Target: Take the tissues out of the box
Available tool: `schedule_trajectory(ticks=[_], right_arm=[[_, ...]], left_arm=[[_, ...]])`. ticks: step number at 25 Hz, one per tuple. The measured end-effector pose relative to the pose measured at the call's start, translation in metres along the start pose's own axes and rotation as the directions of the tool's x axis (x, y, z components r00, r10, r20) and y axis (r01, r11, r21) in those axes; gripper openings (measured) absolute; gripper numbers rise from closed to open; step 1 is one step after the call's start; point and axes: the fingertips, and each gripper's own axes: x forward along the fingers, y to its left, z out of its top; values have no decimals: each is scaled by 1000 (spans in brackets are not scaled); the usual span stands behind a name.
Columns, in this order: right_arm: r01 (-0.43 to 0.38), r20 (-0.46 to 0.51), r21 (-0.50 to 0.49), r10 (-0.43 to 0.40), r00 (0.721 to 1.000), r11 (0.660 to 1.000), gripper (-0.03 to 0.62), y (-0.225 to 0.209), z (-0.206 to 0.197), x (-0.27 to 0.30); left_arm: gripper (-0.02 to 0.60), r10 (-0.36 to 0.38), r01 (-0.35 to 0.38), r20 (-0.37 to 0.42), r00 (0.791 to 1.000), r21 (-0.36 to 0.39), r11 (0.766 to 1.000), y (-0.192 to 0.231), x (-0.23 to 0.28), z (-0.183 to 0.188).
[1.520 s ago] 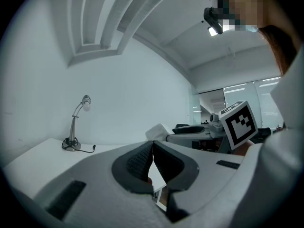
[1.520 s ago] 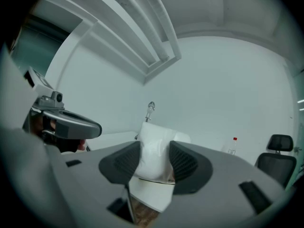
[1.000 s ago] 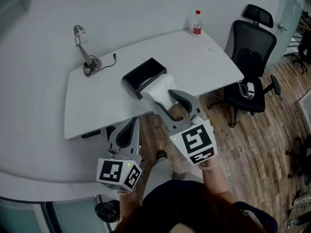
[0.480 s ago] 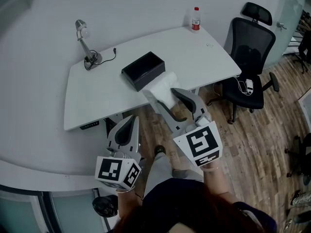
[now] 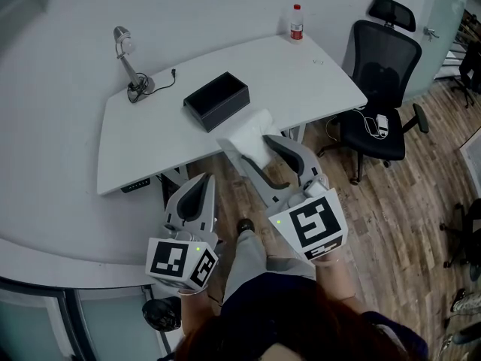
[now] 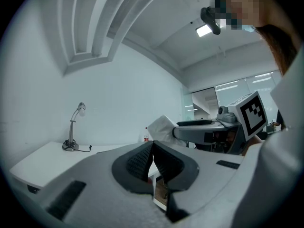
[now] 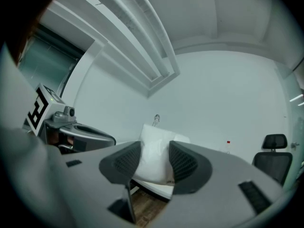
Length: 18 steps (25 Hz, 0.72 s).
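Tissues (image 5: 245,132), a white bundle, hang in the air near the tabletop (image 5: 150,145) edge. The right claw (image 5: 252,150) squeezes them, and their long side points toward the black box (image 5: 218,100). The left claw (image 5: 197,195) is closed and empty.

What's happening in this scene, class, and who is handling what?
A person holds a gripper in each hand. The right gripper is clamped on a white wad of tissues, held clear of the open black box on the white desk. The left gripper is back near the person's body, jaws together, holding nothing.
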Motion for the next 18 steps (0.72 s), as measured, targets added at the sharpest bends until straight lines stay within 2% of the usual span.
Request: schedule_trajectory(ticks=[18], right_arm=[[-8,30,-11,8,1000,1000,199,24,10,-31]], left_arm=[[21,-16,16,19,1000,-5,1000,-10,-23,-4]])
